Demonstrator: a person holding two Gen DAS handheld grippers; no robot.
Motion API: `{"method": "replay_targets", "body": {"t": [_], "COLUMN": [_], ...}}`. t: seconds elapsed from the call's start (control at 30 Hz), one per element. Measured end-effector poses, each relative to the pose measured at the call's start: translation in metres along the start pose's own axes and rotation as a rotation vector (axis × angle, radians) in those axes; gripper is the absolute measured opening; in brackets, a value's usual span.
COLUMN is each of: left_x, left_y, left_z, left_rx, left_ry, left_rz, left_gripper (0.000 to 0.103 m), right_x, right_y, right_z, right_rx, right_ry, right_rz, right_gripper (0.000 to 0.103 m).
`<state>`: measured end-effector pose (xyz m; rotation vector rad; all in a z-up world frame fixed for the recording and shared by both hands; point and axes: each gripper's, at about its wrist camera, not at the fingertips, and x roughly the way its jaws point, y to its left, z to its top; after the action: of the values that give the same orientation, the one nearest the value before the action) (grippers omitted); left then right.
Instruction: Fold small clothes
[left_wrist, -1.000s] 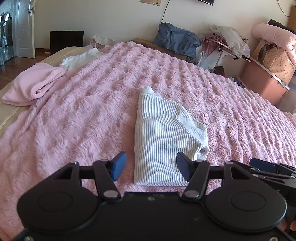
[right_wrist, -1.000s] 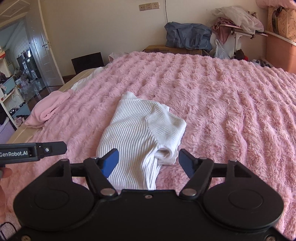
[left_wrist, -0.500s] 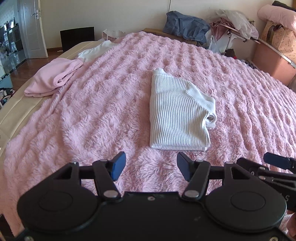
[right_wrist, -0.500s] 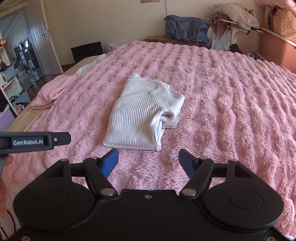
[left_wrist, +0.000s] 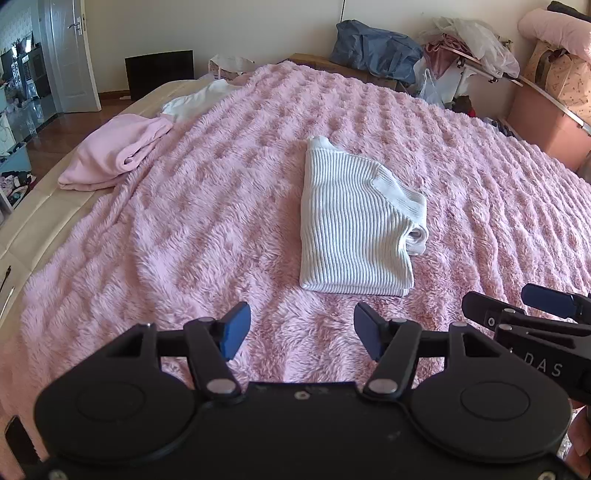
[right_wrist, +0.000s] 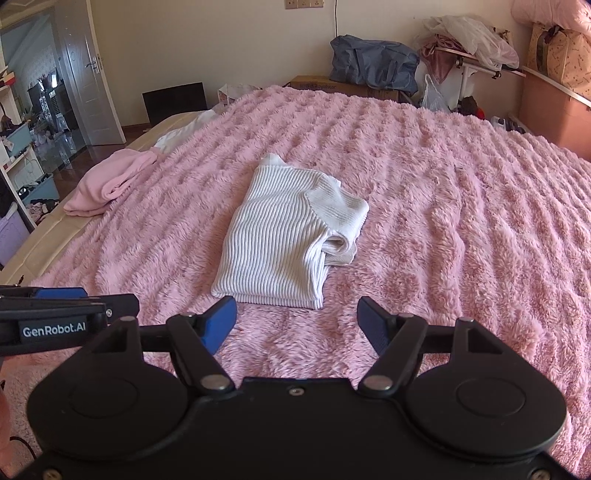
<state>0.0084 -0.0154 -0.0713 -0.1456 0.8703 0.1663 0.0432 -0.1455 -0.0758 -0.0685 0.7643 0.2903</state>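
A white ribbed sweater (left_wrist: 354, 225) lies folded in a narrow rectangle on the pink fluffy blanket (left_wrist: 229, 206); it also shows in the right wrist view (right_wrist: 288, 240). My left gripper (left_wrist: 301, 334) is open and empty, hovering short of the sweater's near edge. My right gripper (right_wrist: 297, 319) is open and empty, also just short of that edge. Each gripper shows at the edge of the other's view, the right gripper low on the right (left_wrist: 532, 317), the left gripper low on the left (right_wrist: 66, 314).
A folded pink garment (left_wrist: 110, 151) and a white garment (left_wrist: 199, 99) lie at the bed's far left edge. Bags, a blue sack (left_wrist: 373, 48) and a pink box (left_wrist: 546, 125) stand beyond the bed. A door (left_wrist: 72, 55) is at far left.
Both grippers have pulled back from the sweater toward the near side of the bed and stayed open. The sweater lies still, now farther away in both views.
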Motion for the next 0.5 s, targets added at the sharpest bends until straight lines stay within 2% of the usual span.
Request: {"method": "replay_targets", "body": {"t": [0.5], "left_x": [0.003], "left_y": [-0.011], "left_z": [0.019], "left_rx": [0.019], "left_ry": [-0.004], "left_rz": [-0.011], "left_gripper": [0.066], "right_x": [0.007], "right_y": [-0.004], "right_z": [0.009], "right_rx": [0.01], "right_ry": [0.011], "right_rz": [-0.005], "right_gripper": [0.073]}}
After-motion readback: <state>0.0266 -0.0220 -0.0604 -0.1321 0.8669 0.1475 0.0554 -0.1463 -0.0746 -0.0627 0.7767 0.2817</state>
